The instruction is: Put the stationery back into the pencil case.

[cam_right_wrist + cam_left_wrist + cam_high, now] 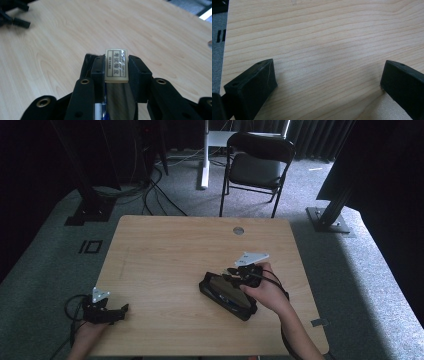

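From the high view, a pale wooden table [165, 255] with rounded corners and a small round metal grommet [238, 230] stands on grey carpet; a black folding chair [257, 162] sits behind it. The right gripper [235, 272], black with a grey three-cornered plate, hovers over an open black pencil case [227, 295], oblong and soft-edged, lying on the table's right half. The left gripper [117, 311] rests at the near left edge, well apart from the case.

In the left gripper view, two blocky matte black jaws stand spread wide over bare, fine-grained wood.

In the right gripper view, the jaws pinch a small cream rectangular eraser [116, 65] with a glossy printed wrapper, held flat-sided between the pads, just above the case's opening
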`<state>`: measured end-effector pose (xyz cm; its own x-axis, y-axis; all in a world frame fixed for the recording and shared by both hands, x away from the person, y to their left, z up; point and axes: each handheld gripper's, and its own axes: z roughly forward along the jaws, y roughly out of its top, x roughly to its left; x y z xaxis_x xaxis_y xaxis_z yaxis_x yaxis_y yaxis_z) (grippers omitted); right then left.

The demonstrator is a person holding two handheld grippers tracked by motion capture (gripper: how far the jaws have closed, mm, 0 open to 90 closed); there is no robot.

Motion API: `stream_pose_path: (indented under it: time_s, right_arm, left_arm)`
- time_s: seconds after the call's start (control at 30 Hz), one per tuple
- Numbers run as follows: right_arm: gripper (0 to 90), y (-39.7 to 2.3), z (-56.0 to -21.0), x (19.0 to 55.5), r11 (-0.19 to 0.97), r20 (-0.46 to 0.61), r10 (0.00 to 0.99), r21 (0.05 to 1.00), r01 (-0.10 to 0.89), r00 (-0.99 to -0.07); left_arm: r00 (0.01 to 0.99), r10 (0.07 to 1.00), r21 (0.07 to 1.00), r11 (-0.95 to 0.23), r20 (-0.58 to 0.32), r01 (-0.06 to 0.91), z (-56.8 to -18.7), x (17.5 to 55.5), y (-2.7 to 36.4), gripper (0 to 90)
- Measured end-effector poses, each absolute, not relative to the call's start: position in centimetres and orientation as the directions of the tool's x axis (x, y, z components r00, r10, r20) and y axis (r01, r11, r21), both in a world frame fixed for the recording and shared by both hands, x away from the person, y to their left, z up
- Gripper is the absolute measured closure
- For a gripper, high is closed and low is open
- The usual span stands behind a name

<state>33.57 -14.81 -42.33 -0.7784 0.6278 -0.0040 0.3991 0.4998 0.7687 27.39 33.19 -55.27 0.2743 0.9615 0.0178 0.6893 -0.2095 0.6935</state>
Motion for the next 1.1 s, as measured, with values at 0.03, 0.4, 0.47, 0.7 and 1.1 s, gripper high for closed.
stream_pose_path:
  time_s: [0.03, 0.4, 0.47, 0.7, 1.1]
  right_arm:
    - [68.3, -14.8, -42.4, 33.6, 0.498, -0.002, 0.628, 0.77, 0.399, -0.778]
    - [68.2, -14.3, -43.9, 33.5, 0.557, 0.016, 0.586, 0.718, 0.417, -0.81]
    - [68.2, -14.2, -44.1, 33.6, 0.564, 0.014, 0.584, 0.711, 0.419, -0.811]
    - [68.2, -14.0, -45.3, 34.0, 0.58, 0.034, 0.584, 0.681, 0.447, -0.811]
    - [68.2, -12.8, -46.9, 34.5, 0.626, 0.032, 0.574, 0.627, 0.464, -0.818]
  left_arm:
    - [0.274, 0.961, 0.694, -0.209, 0.018, 0.689, -55.3, 27.4, 33.2, 0.4]
    - [0.274, 0.962, 0.694, -0.209, 0.017, 0.689, -55.3, 27.4, 33.2, 0.3]
    - [0.274, 0.962, 0.694, -0.208, 0.017, 0.689, -55.3, 27.4, 33.2, 0.4]
    - [0.274, 0.962, 0.693, -0.209, 0.017, 0.69, -55.3, 27.4, 33.2, 0.4]
    - [0.274, 0.962, 0.693, -0.209, 0.017, 0.69, -55.3, 27.4, 33.2, 0.4]
